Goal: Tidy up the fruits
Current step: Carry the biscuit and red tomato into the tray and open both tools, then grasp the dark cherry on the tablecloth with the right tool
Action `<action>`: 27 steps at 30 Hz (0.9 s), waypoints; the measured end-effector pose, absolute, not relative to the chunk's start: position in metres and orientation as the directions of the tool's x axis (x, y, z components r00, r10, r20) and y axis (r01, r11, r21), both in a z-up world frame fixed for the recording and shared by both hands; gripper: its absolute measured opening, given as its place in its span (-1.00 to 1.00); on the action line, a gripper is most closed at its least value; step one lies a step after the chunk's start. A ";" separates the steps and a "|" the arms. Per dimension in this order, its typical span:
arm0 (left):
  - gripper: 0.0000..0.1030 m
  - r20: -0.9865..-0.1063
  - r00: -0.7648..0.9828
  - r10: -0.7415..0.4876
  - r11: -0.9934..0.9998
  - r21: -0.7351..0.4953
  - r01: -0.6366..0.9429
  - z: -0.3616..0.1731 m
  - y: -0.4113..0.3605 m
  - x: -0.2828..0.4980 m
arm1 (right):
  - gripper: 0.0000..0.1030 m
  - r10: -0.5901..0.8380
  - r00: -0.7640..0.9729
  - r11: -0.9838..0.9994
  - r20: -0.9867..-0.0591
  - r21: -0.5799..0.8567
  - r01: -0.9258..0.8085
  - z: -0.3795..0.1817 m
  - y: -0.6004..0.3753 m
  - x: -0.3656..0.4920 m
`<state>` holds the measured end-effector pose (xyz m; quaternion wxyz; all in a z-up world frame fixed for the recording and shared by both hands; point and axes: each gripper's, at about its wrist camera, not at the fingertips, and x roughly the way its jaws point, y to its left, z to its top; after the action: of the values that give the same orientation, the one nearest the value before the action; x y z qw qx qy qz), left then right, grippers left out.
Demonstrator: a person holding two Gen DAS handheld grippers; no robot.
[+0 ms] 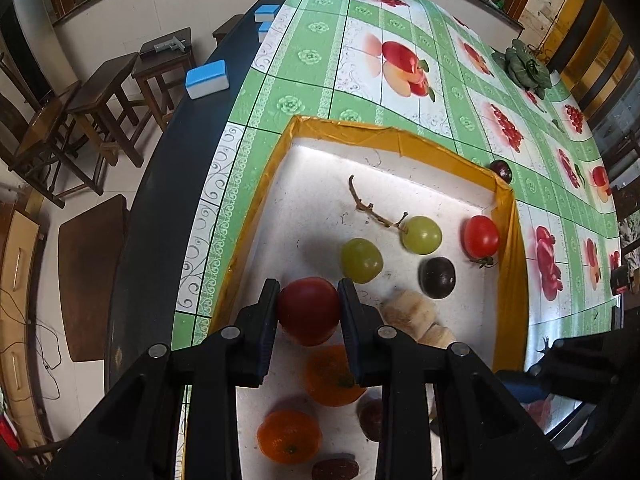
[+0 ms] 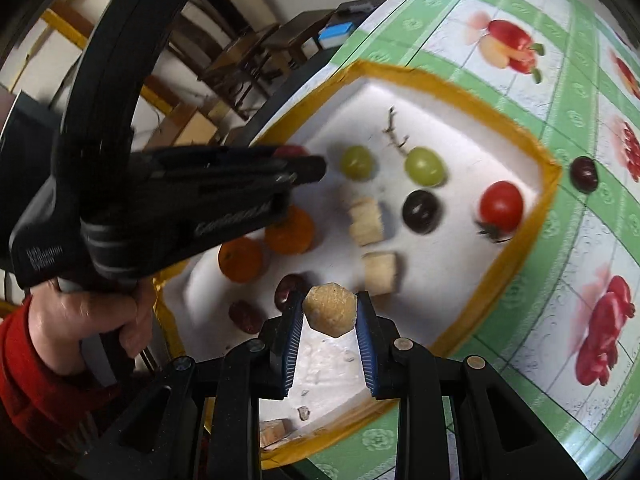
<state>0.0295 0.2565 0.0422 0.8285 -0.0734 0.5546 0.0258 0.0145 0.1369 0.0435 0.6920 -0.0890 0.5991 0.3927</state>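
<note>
left gripper (image 1: 308, 312): jaws clamped on a red tomato (image 1: 308, 310), pads on its two sides, hanging over the tray (image 1: 352, 130). Smooth skin, soft inside I'd guess, so squeeze gently across the widest part.
right gripper (image 2: 329, 314): jaws pinching a beige chunk (image 2: 329, 314), maybe banana, above the tray's near end. Looks light and mushy, probably dents easily.
tray: white inside, yellow rim, sitting on the tabletop (image 1: 320, 64).
in the tray: two green grapes (image 1: 361, 260), a dark grape (image 1: 437, 277), a small tomato (image 1: 481, 237), two oranges (image 1: 289, 436), more beige pieces (image 2: 366, 220), dates (image 2: 245, 315).
stray: one dark grape (image 2: 583, 174) on the tabletop just outside the rim. Round, likely rolls.
</note>
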 end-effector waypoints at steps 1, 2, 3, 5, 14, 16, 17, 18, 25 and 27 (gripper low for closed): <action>-0.48 -0.924 0.381 -0.041 0.988 -0.094 -0.122 0.041 0.257 0.030 | -0.49 0.430 -0.029 0.674 -0.902 0.342 -0.655 0.042 0.139 0.013; -0.48 -0.924 0.380 -0.041 0.988 -0.093 -0.122 0.040 0.257 0.030 | -0.49 0.421 -0.028 0.671 -0.907 0.332 -0.663 0.040 0.141 0.012; -0.48 -0.924 0.379 -0.040 0.988 -0.092 -0.121 0.040 0.258 0.030 | -0.49 0.415 -0.025 0.670 -0.910 0.324 -0.668 0.039 0.143 0.011; -0.48 -0.926 0.375 -0.043 0.988 -0.096 -0.122 0.038 0.258 0.031 | -0.49 0.404 -0.022 0.668 -0.915 0.311 -0.676 0.037 0.147 0.010; -0.47 -0.928 0.369 -0.046 0.989 -0.095 -0.117 0.031 0.258 0.034 | -0.47 0.315 0.060 0.626 -0.947 0.159 -0.764 0.029 0.167 -0.008; -0.46 -0.928 0.369 -0.050 0.987 -0.101 -0.122 0.031 0.259 0.035 | -0.46 0.310 0.073 0.625 -0.948 0.146 -0.767 0.028 0.170 -0.012; -0.40 -0.928 0.369 -0.054 0.987 -0.106 -0.122 0.031 0.259 0.034 | -0.45 0.310 0.069 0.627 -0.948 0.149 -0.765 0.029 0.170 -0.012; -0.29 -0.928 0.368 -0.058 0.986 -0.110 -0.122 0.031 0.259 0.034 | -0.40 0.313 0.059 0.632 -0.948 0.162 -0.758 0.029 0.168 -0.010; 0.16 -0.919 0.390 -0.061 0.985 -0.118 -0.126 0.039 0.255 0.029 | -0.32 0.403 0.061 0.684 -0.913 0.256 -0.683 0.057 0.136 0.015; 0.24 -0.914 0.400 -0.063 0.982 -0.128 -0.137 0.044 0.254 0.027 | -0.32 0.424 0.088 0.720 -0.902 0.276 -0.636 0.067 0.117 0.030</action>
<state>0.0269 0.2545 0.0438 0.8318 -0.0913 0.5471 0.0221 0.0300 0.1171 0.0670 0.7316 -0.0932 0.5700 0.3621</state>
